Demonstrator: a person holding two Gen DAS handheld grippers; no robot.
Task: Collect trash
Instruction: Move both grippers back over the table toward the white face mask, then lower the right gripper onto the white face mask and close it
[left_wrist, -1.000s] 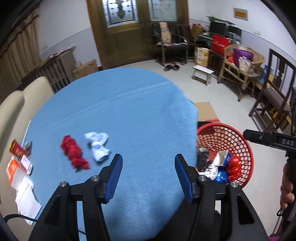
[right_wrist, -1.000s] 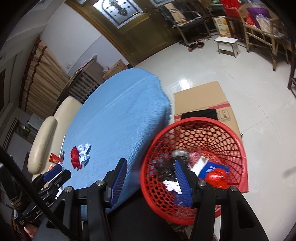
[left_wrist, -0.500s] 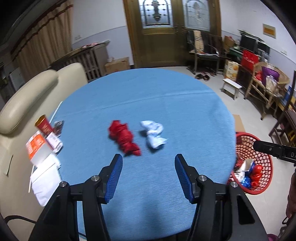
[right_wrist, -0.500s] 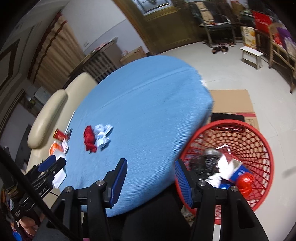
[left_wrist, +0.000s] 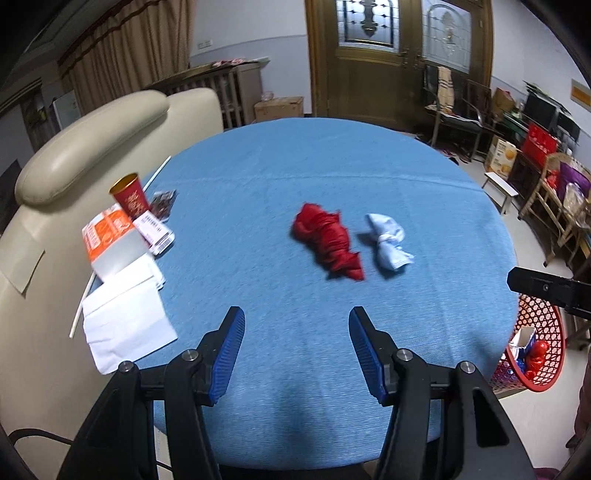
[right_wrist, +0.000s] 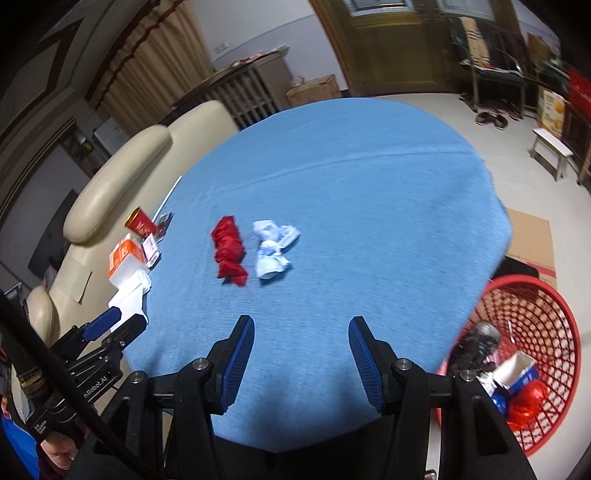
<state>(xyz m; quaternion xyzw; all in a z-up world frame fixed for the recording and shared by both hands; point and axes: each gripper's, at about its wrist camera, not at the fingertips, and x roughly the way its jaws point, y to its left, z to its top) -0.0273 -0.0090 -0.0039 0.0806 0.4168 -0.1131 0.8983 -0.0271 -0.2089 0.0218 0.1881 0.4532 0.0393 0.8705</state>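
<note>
A crumpled red bundle (left_wrist: 327, 242) and a crumpled pale blue bundle (left_wrist: 388, 243) lie side by side in the middle of the round blue table (left_wrist: 295, 177). They also show in the right wrist view, the red bundle (right_wrist: 229, 251) left of the blue bundle (right_wrist: 271, 253). My left gripper (left_wrist: 297, 347) is open and empty over the table's near part. My right gripper (right_wrist: 301, 352) is open and empty, near the table's front edge. A red mesh basket (right_wrist: 532, 332) with trash inside stands on the floor to the right.
At the table's left edge are a red cup (left_wrist: 129, 195), an orange and white box (left_wrist: 110, 240), white papers (left_wrist: 125, 321) and a straw. A cream sofa (left_wrist: 92, 136) stands behind them. Flattened cardboard (right_wrist: 528, 240) lies on the floor by the basket.
Both grippers have swung left from the basket toward the table's middle. The two bundles now sit nearer the centre of both views. Both stay open.
</note>
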